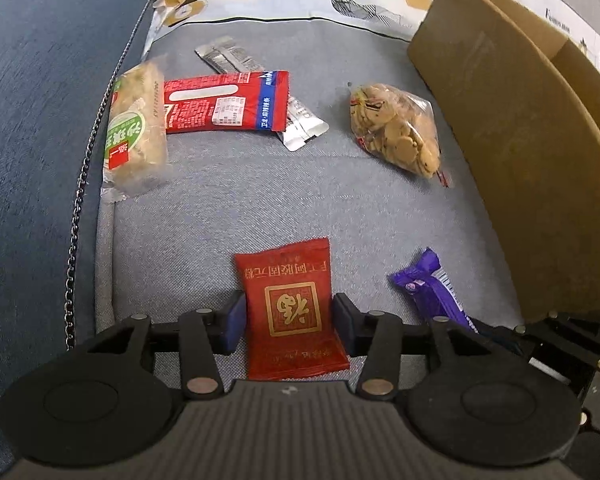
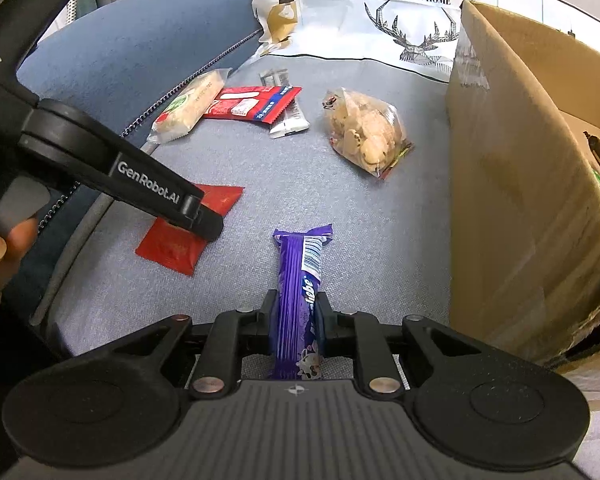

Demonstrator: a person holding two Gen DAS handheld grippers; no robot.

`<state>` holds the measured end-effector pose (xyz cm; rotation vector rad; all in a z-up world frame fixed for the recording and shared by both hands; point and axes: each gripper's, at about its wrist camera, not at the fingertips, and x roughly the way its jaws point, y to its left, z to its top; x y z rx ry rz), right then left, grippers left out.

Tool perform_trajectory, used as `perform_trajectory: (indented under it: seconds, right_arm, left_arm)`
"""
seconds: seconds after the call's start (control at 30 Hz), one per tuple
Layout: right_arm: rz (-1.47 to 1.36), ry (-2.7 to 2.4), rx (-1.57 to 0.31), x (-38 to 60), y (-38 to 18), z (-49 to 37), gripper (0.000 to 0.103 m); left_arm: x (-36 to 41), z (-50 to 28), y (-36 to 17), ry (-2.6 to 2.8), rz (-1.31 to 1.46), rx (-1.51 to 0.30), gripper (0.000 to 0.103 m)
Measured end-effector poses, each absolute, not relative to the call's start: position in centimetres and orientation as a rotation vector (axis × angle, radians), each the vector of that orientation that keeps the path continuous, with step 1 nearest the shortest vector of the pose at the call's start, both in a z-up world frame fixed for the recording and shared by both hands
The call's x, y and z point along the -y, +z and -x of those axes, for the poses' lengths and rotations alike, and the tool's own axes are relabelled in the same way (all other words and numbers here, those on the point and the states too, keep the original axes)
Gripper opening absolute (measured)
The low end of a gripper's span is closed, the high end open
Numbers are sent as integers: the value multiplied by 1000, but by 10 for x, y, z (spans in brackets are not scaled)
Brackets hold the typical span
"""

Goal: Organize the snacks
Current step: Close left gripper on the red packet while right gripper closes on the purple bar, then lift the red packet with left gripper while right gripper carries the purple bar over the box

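Observation:
My left gripper (image 1: pixel 290 320) has its jaws closed against both sides of a small red snack packet (image 1: pixel 290 308) with gold characters, lying on the grey sofa cushion (image 1: pixel 240 200). The packet also shows in the right wrist view (image 2: pixel 180 240) under the left gripper's fingers (image 2: pixel 204 220). My right gripper (image 2: pixel 297 320) is shut on a purple chocolate bar (image 2: pixel 300 280), which shows in the left wrist view (image 1: pixel 428 284). An open cardboard box (image 2: pixel 520 180) stands at the right with snacks inside.
On the far cushion lie a bag of biscuits (image 1: pixel 396 128), a long red packet (image 1: pixel 228 102), a green-labelled cake bar (image 1: pixel 136 128) and silver sachets (image 1: pixel 300 128). A blue sofa arm (image 1: pixel 32 100) rises at left. A printed deer cloth (image 2: pixel 380 20) lies behind.

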<state>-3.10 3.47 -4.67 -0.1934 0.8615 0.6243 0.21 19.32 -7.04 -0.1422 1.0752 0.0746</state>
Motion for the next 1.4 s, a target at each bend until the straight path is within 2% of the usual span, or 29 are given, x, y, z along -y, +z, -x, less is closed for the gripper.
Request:
perform_trajectory:
  seconds: [0.63, 0.93, 1.4]
  right_arm:
    - [203, 611, -850, -34, -47, 30, 18]
    - [202, 609, -805, -32, -41, 34, 17]
    - [248, 609, -692, -29, -28, 49, 16]
  left_arm:
    - [-187, -5, -73, 68, 85, -1087, 55]
    - [-191, -1, -70, 75, 106, -1063, 48]
    - [-183, 21, -42, 82, 95, -863, 47]
